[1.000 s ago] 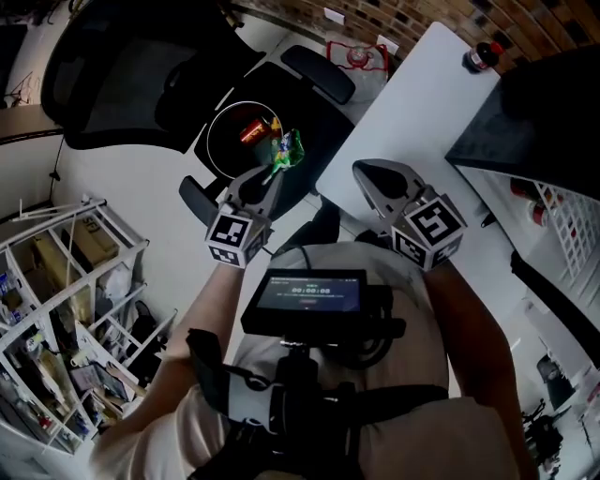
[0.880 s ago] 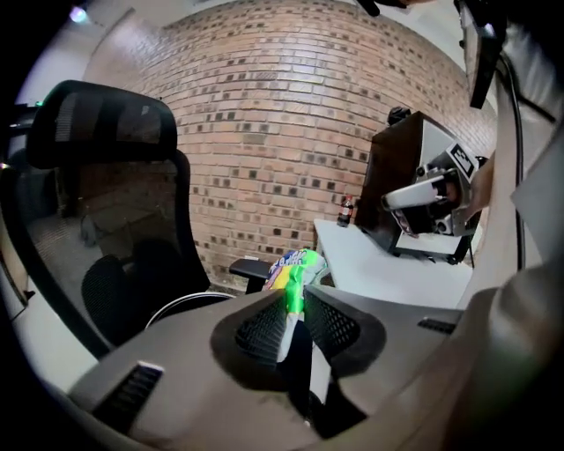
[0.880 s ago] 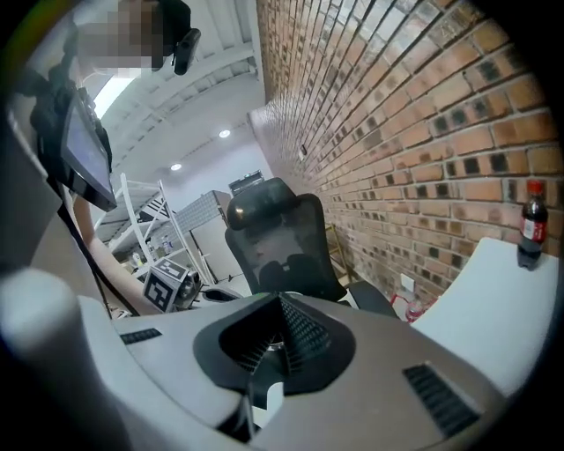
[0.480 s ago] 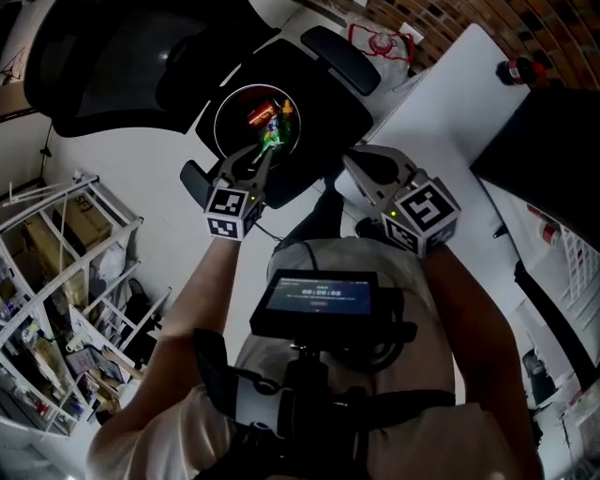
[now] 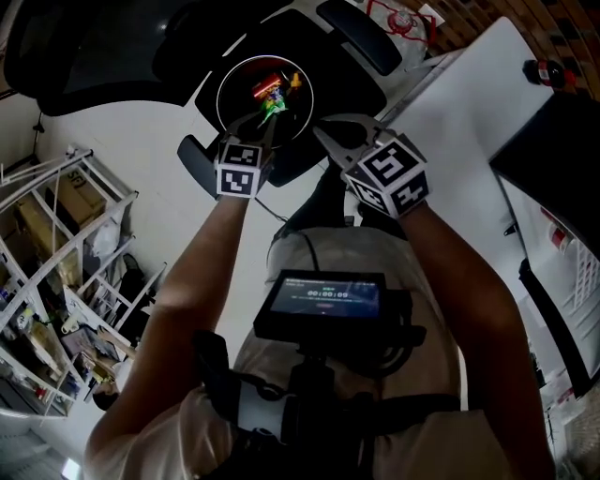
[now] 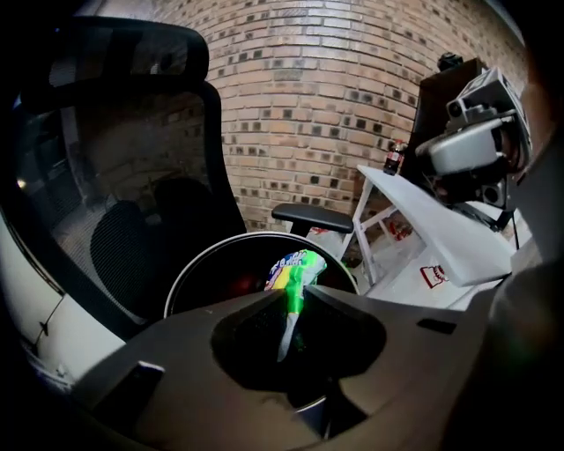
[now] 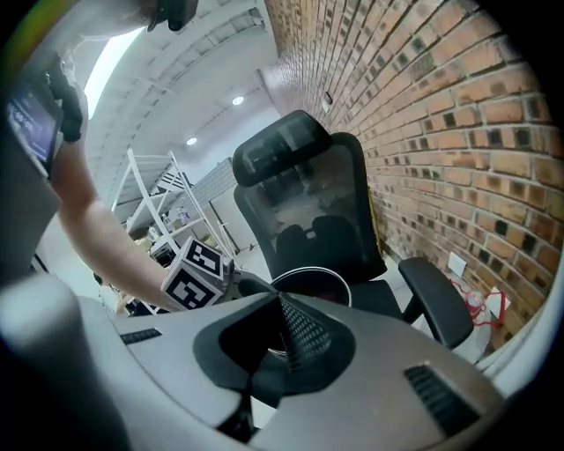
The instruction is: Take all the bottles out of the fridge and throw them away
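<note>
My left gripper [image 5: 263,122] is shut on a crumpled green plastic bottle [image 5: 273,102] with a colourful label. In the left gripper view the bottle [image 6: 296,268] sticks out past the tips of that left gripper [image 6: 291,298], just above the mouth of a round black bin [image 6: 189,274]. The white-rimmed bin [image 5: 221,97] stands on the seat of an office chair and holds something red. Close by on the right, my right gripper [image 5: 325,132] is shut with nothing in it. In its own view the right gripper [image 7: 282,305] points at the bin [image 7: 310,280]. A dark bottle [image 5: 546,71] with a red cap stands on the white table.
The black office chair [image 5: 94,47] with armrests [image 5: 356,24] carries the bin. A white table [image 5: 469,103] runs along the right, a dark cabinet [image 5: 562,141] beyond it. A white wire rack [image 5: 56,272] full of items stands at the left. A brick wall [image 6: 300,97] is behind.
Both grippers have moved up the head view toward the bin. The left one now holds the green bottle over the bin's mouth, and the right one has closed in beside it.
</note>
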Demonstrator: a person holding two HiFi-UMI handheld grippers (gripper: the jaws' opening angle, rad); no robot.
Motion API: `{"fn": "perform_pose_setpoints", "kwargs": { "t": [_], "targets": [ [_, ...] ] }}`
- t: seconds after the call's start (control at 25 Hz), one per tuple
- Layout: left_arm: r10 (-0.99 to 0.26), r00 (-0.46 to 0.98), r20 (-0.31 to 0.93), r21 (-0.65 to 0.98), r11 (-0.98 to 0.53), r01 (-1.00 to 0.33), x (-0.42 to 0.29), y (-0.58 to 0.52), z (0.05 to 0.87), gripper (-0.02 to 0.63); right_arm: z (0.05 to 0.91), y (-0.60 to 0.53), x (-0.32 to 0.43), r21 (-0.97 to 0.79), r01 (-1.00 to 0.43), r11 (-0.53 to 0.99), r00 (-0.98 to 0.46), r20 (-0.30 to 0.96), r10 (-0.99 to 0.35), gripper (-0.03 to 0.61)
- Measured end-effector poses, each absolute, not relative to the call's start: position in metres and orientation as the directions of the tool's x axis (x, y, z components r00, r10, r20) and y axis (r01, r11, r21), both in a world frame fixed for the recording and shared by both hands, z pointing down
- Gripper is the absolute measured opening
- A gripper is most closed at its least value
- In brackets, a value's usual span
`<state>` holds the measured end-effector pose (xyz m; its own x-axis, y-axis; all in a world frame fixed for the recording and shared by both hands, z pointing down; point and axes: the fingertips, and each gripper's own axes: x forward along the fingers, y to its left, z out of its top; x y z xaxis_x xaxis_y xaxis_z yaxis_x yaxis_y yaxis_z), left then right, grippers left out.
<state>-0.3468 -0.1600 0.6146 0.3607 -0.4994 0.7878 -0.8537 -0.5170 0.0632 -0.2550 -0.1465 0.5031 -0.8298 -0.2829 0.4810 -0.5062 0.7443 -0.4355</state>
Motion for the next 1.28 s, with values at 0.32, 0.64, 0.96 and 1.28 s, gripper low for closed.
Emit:
{"fn": "perform_pose_setpoints", "kwargs": {
  "t": [0.32,0.64,0.96,1.28],
  "targets": [
    [-0.413,0.293,0.862,0.022,-0.548,-0.836,-0.36,-0.175,0.657,0.072,0.518,-0.139,-0.274,-0.462,-0.499,0.733,-0.828,0.502,-0.248,0.005],
    [-0.291,0.258,0.921,0.041,-0.588,-0.808,-0.352,-0.191,0.691,0.074,0.531,-0.135,-0.265,-0.453,-0.538,0.711,-0.803,0.532,-0.268,0.005],
    [-0.158,0.231,0.96,0.074,-0.654,-0.753,-0.355,-0.196,0.722,0.083,0.559,-0.152,-0.288,-0.379,-0.559,0.738,-0.763,0.583,-0.279,0.005],
    [-0.12,0.173,0.978,0.046,-0.68,-0.732,-0.35,-0.198,0.745,0.165,0.563,-0.16,-0.267,-0.377,-0.61,0.697,-0.742,0.581,-0.335,0.005]
  ]
}}
